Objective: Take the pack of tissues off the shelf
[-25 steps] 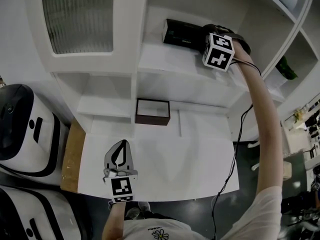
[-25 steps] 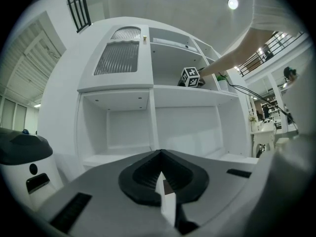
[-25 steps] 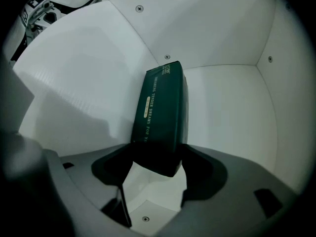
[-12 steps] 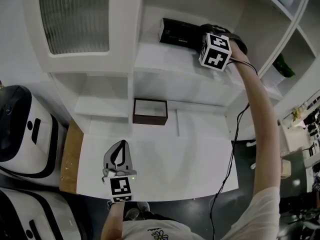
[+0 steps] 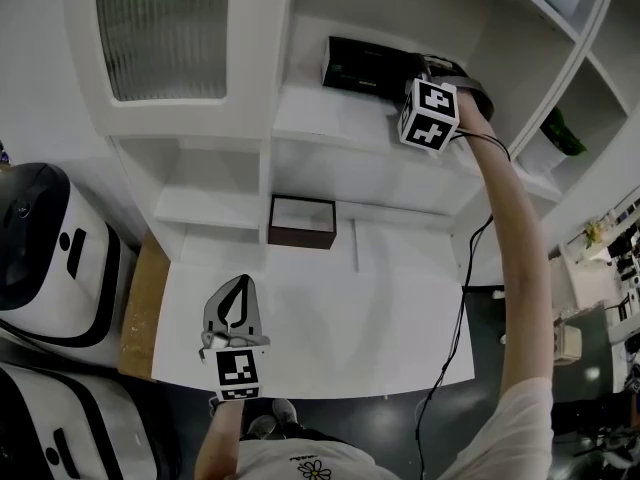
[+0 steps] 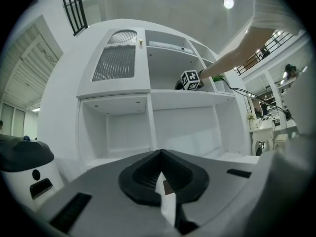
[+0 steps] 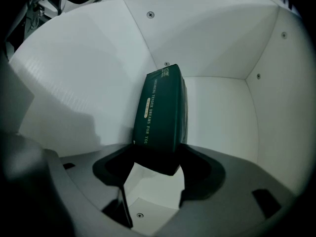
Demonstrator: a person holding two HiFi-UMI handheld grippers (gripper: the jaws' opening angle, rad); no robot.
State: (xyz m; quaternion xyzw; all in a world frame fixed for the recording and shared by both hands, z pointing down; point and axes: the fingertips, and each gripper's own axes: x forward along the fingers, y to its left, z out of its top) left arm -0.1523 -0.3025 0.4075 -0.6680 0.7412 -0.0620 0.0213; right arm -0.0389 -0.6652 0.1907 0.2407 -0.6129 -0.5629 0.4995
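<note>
the right arm (image 5: 515, 258) stretches from the lower right of the frame to the upper right. its right gripper (image 5: 415, 68) tips slightly downward, and the jaws, which have just been closing, press on the near end of the pack of tissues (image 7: 160, 112). the left gripper (image 5: 238, 288) is held level at lower left of centre on the left forearm (image 5: 222, 438), jaws together and empty.

Dark green with pale lettering on the pack of tissues (image 7: 160, 112), against the plain white shelf (image 5: 330, 118). Black-and-white square patterns on the cube (image 5: 430, 114) of the far right gripper (image 7: 158, 154) and of the near left gripper (image 6: 160, 177); dark brown around the small white-bottomed box (image 5: 303, 222).
</note>
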